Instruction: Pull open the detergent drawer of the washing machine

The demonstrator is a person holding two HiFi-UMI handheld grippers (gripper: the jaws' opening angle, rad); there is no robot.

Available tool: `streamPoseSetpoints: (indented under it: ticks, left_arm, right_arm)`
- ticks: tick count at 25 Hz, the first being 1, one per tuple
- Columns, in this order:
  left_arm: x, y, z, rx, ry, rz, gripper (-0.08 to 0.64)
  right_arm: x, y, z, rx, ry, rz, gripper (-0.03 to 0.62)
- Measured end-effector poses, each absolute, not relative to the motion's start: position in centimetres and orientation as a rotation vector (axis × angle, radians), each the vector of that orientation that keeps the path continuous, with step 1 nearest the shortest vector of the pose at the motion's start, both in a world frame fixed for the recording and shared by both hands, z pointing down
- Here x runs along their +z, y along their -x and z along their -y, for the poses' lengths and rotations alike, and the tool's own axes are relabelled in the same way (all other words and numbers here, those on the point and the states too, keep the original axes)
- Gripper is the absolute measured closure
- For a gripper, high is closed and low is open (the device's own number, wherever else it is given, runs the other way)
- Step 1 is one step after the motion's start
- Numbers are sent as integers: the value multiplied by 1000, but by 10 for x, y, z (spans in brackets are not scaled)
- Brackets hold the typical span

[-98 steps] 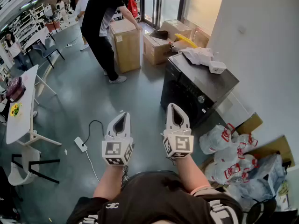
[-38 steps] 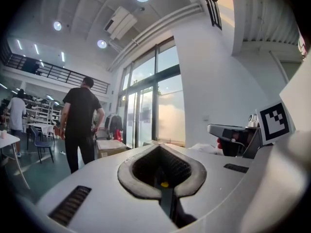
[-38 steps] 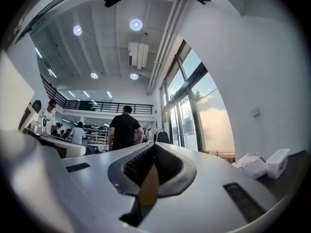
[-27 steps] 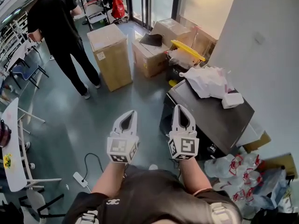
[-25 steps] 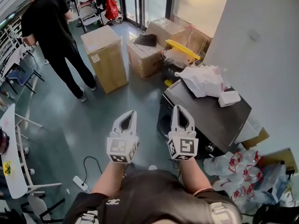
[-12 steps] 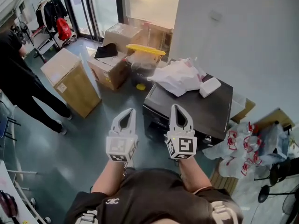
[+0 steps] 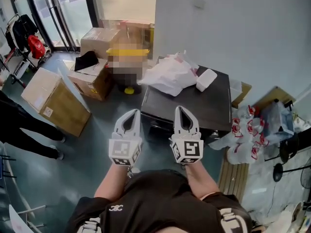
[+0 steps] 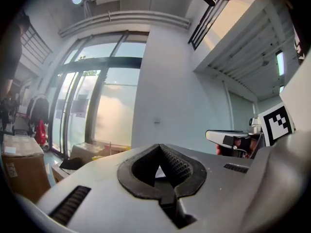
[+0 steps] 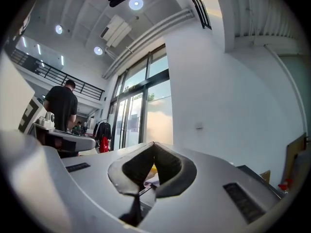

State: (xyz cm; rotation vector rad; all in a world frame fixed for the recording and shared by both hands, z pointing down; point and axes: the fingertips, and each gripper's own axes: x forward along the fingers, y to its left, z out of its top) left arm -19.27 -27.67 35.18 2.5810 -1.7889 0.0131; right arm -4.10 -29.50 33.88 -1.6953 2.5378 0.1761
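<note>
While both tools are held side by side in front of the person's chest, the left gripper (image 7: 131, 116) has its jaws pressed together at the tips with nothing between them, and the right gripper (image 7: 181, 112) is likewise closed and empty; each gripper view shows only the small opening behind the meeting tips, with room beyond it. Both point toward 12 o'clock in the head view, roughly level. Just past the right gripper, at about 1 o'clock, stands the washing machine (image 7: 206, 108), its dark top facing the camera and its front edge nearest the jaws, apart from them. Its detergent drawer cannot be made out from this steep angle. On the machine's lid lies a crumpled white plastic bag (image 7: 167, 76) at the far left corner, with a small white box (image 7: 206, 79) just beside it. At 3 o'clock, on the floor against the white wall, sit clear bags with red print (image 7: 249, 136). At 10 o'clock are two cardboard boxes (image 7: 52, 101), and a person's dark-trousered legs (image 7: 24, 130) show at 9 o'clock.
</note>
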Motion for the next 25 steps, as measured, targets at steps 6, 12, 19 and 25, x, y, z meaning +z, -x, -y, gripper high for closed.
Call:
streamPoseSetpoints:
  ticks: [6, 12, 19, 25]
  left_arm:
    - [359, 189, 283, 82, -2597, 1777, 563]
    - [364, 185, 283, 89, -2599, 1724, 563]
    - [386, 181, 279, -129, -2479, 1462, 173]
    - [425, 196, 279, -382, -2176, 1265, 174]
  right_arm:
    - [343, 36, 297, 173, 1745, -2511, 591]
    - [346, 33, 294, 158, 1757, -2510, 589]
    - [356, 31, 285, 138, 1753, -2532, 591]
    - [362, 26, 278, 124, 1758, -2557, 591]
